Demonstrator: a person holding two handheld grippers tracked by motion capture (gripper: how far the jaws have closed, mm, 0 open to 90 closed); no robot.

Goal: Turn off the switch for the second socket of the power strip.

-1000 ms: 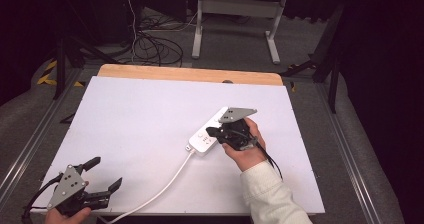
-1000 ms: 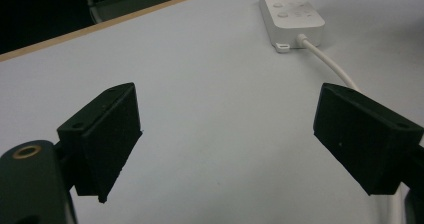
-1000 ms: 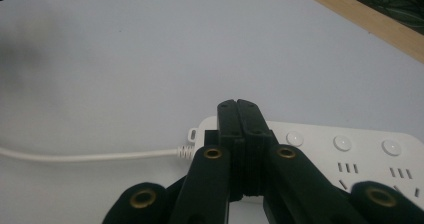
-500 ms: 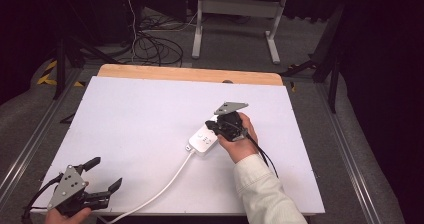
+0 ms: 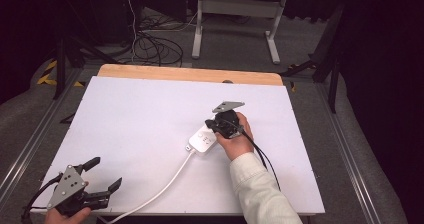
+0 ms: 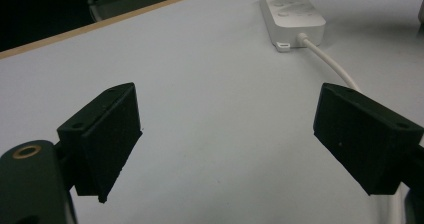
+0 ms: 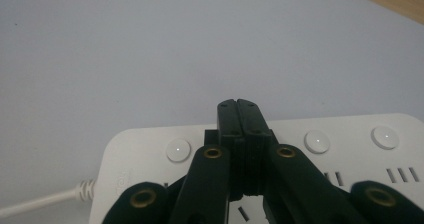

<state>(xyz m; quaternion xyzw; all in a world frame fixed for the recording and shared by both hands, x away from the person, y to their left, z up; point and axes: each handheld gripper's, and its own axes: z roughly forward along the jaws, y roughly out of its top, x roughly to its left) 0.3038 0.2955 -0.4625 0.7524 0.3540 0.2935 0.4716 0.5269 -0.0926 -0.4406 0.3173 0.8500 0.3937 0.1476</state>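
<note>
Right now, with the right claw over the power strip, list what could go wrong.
1. The shut right claw sits between two round buttons on the power strip; it might press the wrong one or miss.
2. Nothing pins the strip, so a push may slide it; the open left claw is far off.

Looks like a lab or recording studio setup, not anyone's home. The white surface [image 5: 150, 129] sits on a wooden board between metal rails [image 5: 30, 149], with grey carpet [image 5: 310, 59] all around. Far behind it there's a tangle of black cables [image 5: 150, 46] on the floor, a metal desk frame [image 5: 235, 14], and dark curtains on the right.
</note>
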